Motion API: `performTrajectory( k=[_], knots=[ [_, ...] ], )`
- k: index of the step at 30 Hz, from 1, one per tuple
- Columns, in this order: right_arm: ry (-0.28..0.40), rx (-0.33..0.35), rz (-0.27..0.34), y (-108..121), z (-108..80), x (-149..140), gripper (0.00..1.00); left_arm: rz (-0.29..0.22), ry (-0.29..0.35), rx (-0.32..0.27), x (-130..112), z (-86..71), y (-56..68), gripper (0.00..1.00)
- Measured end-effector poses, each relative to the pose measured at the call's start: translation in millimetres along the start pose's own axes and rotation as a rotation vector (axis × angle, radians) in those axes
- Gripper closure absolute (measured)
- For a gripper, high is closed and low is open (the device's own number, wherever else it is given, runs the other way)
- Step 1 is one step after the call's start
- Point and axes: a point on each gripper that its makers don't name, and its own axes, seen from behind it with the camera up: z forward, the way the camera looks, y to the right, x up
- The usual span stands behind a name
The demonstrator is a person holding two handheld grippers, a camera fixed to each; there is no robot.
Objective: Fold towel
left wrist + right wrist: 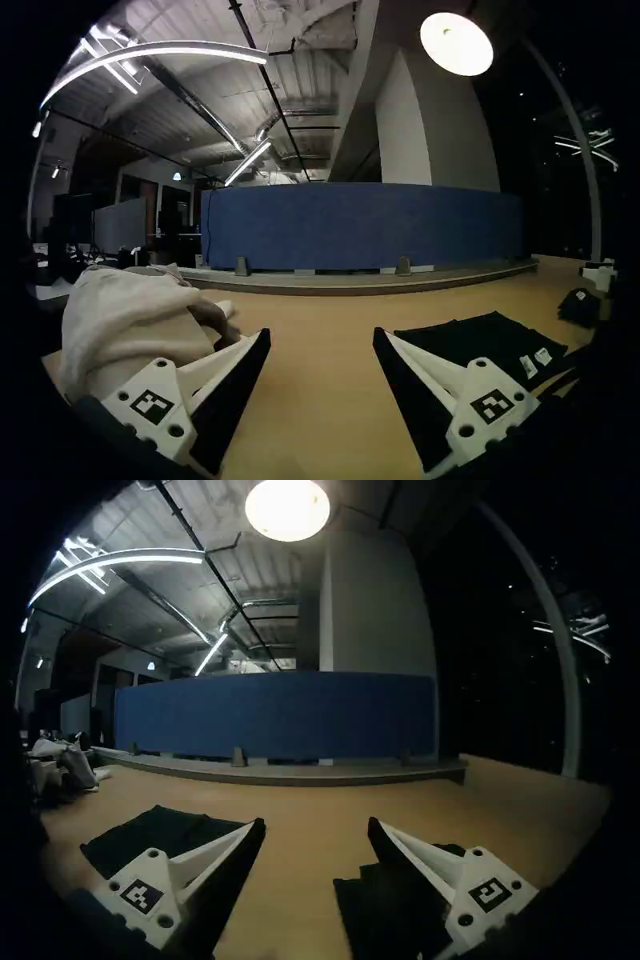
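- The left gripper (320, 332) hangs low over the wooden table (320, 308), facing the blue partition (360, 224). Its fingers are spread wide with nothing between them, which looks like readiness for a first grab.
- The right gripper (316, 822) also points at the partition, its fingers parted and empty.
- The cream towel (120, 320) lies in a crumpled heap on the near side of the partition, just beside the left gripper's left-hand finger. Being unfolded, it is probably the piece to be worked on.
- A black folded cloth (480, 340) lies flat on the partition's near side, by that gripper's other finger. Its neat edges suggest it is already done and set aside.
- In the right gripper view a black cloth (160, 828), likely the same one, lies short of the partition, and a second black cloth (384, 896) sits under the right-hand finger.
- The towel's near edge is cut off by the finger, so its corners can't be found.
- A dark lump (578, 306) off the partition's end is too dim to identify.
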Motion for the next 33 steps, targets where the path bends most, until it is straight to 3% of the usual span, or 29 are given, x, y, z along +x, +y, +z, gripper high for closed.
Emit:
performTrajectory(
  k=[33],
  knots=[
    [0.000,-0.008,0.000,1.2,0.5,0.0,0.00,-0.001,0.000,0.000,1.7,1.0,1.6,0.05]
  ],
)
